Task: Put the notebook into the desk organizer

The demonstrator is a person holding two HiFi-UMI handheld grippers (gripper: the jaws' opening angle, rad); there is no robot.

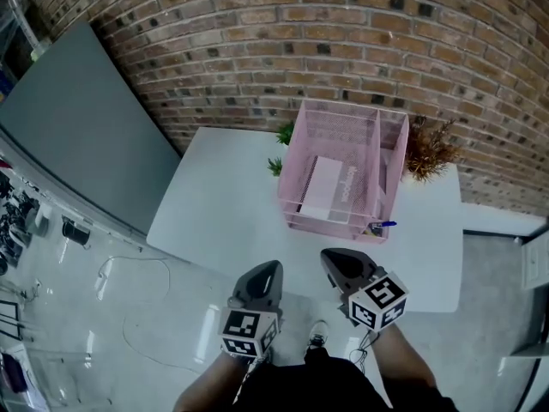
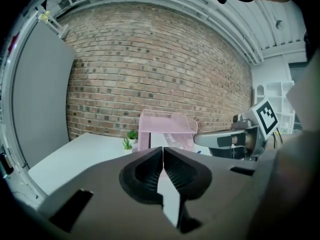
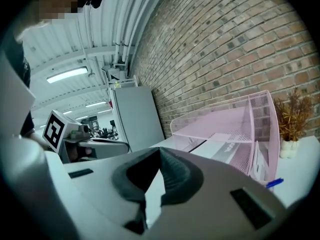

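The pink mesh desk organizer [image 1: 377, 144] stands on the white table [image 1: 223, 204] near the brick wall. A white notebook [image 1: 323, 187] lies flat in its wide left compartment, also visible in the right gripper view as a notebook [image 3: 225, 146] under the pink mesh organizer [image 3: 235, 119]. My left gripper [image 1: 268, 270] and right gripper [image 1: 336, 261] hover side by side at the table's near edge, well short of the organizer. Both are shut with nothing between their jaws. In its own view the left gripper [image 2: 163, 148] shows its jaws meeting, as does the right gripper [image 3: 160, 149].
A blue pen [image 1: 383, 225] lies at the organizer's front right corner. Small green plants [image 1: 283, 134] sit left of the organizer, and a dried brown plant [image 1: 429, 148] stands to its right. A grey panel [image 1: 77, 127] leans at the far left. Cables lie on the floor [image 1: 129, 316].
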